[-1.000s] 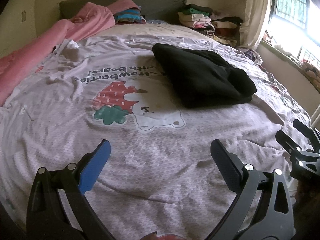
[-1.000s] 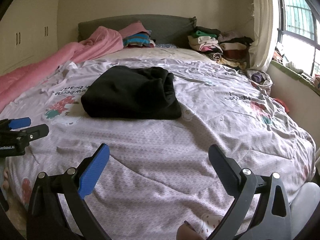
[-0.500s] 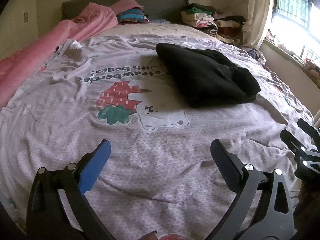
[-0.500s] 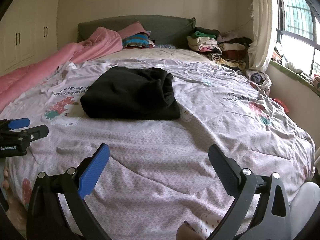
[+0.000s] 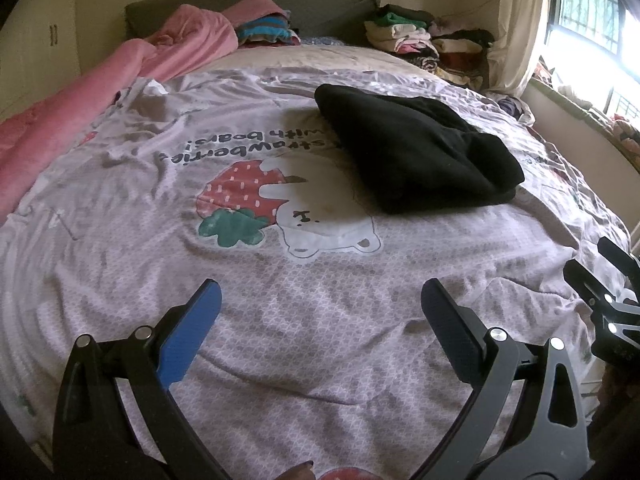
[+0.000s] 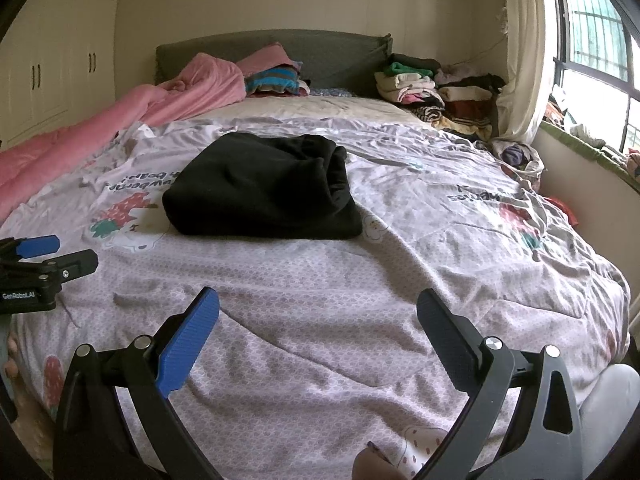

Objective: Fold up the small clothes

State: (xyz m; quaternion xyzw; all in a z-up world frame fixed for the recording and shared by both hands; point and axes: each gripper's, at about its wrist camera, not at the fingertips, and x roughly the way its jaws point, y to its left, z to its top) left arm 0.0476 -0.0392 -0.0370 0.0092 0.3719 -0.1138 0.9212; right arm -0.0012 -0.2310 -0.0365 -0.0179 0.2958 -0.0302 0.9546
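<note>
Bedspread [image 6: 320, 300] bears black garment [image 6: 264, 192], seemingly folded; both hand-held grippers [image 5: 320, 312] [image 6: 318, 312] gape empty.

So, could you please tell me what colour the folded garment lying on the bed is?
Black; the folded garment shows best in the right wrist view.

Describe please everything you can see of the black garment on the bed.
The black garment is a soft, thick-looking fabric, plain, with no print visible. It is folded into a compact, roughly rectangular bundle, with rolled layers showing at its right end. It lies flat on the lilac printed bedcover, near the middle of the bed, partly covering the strawberry-and-bear print. Only the cover touches it; both grippers are open and well short of it.
</note>
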